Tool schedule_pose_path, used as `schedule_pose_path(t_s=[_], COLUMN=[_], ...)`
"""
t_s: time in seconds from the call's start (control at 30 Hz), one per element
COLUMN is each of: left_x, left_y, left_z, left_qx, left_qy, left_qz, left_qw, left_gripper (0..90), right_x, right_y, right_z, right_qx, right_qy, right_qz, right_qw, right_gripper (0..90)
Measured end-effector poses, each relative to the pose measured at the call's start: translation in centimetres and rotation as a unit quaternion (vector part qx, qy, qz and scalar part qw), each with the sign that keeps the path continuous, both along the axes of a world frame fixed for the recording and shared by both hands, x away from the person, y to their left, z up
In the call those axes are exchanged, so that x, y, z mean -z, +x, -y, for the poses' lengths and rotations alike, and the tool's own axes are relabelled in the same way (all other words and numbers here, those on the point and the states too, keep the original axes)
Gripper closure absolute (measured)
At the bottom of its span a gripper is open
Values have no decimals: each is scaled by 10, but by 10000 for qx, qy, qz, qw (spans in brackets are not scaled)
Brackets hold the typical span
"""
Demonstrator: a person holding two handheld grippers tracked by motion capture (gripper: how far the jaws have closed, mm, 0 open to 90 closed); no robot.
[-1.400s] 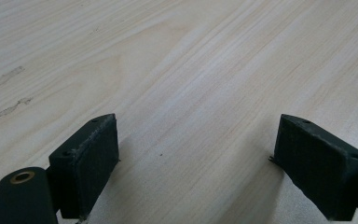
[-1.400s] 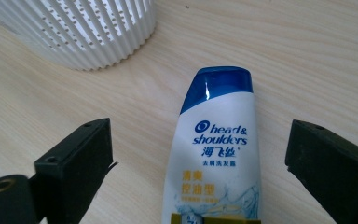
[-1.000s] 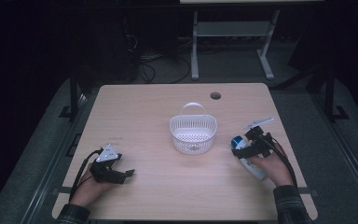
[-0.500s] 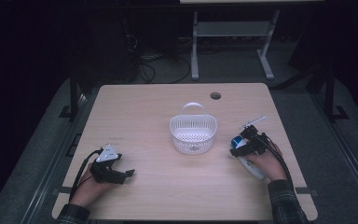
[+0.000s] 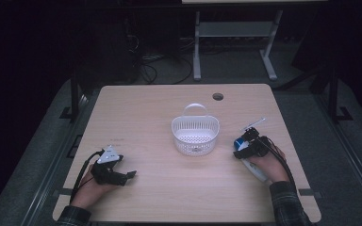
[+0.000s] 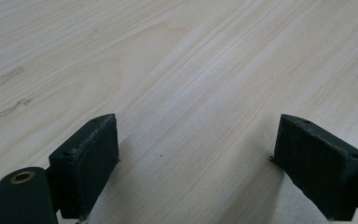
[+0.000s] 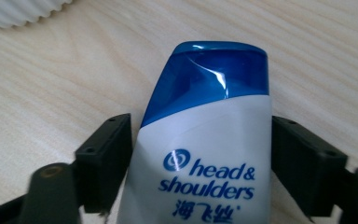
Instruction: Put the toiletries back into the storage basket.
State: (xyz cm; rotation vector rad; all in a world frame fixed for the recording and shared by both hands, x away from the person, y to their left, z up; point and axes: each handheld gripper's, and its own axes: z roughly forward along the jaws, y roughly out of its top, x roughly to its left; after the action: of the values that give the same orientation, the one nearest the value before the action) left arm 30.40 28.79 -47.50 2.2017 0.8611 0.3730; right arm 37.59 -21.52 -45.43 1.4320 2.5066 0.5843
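High view overlooks table [image 5: 160, 188]; gripper views close, low; all share tabletop.

Left claw [image 5: 131, 174] lies low by the near-left edge of the worktop [image 5: 146, 113], held in the left hand [image 5: 90, 187], jaws wide apart with bare wood between them in the left gripper view. Right claw [image 5: 241, 145] sits at the near right, the right hand [image 5: 265, 163] behind it, forearm in a plaid sleeve. Its jaws have just been closing and meet both sides of a bottle [image 7: 205, 154] lying between them.
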Motion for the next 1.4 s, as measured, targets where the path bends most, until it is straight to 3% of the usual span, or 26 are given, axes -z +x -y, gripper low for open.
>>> schedule_pose_path(t_s=[0.03, 0.47, 0.8, 1.0, 1.13, 1.27, 1.4], left_x=[0, 0, 0, 0, 0, 0, 0], left_y=[0, 0, 0, 0, 0, 0, 0], left_z=[0, 0, 0, 0, 0, 0, 0], left_qx=[0, 0, 0, 4, 5, 4, 7], left_qy=[1, 2, 1, 2, -1, -3, -5], left_qz=[0, 1, 0, 2, 5, 8, 10], left_qw=[10000, 10000, 10000, 10000, 10000, 10000, 10000], left_gripper=[131, 131, 131, 131, 131, 131, 131], right_x=[-1, -3, -3, -10, -16, -23, -31], right_y=[-1, -2, -3, -9, -13, -17, -23], right_z=[-1, -2, -1, 6, 13, 21, 30], right_qx=[-20, 55, -53, 4, 66, 127, 200], right_qy=[-16, -7, -20, 228, 519, 809, 1170], right_qz=[3, -25, 5, 176, 331, 485, 673], right_qw=[10000, 10000, 10000, 9996, 9981, 9955, 9906], right_gripper=[298, 331, 339, 341, 342, 342, 343])
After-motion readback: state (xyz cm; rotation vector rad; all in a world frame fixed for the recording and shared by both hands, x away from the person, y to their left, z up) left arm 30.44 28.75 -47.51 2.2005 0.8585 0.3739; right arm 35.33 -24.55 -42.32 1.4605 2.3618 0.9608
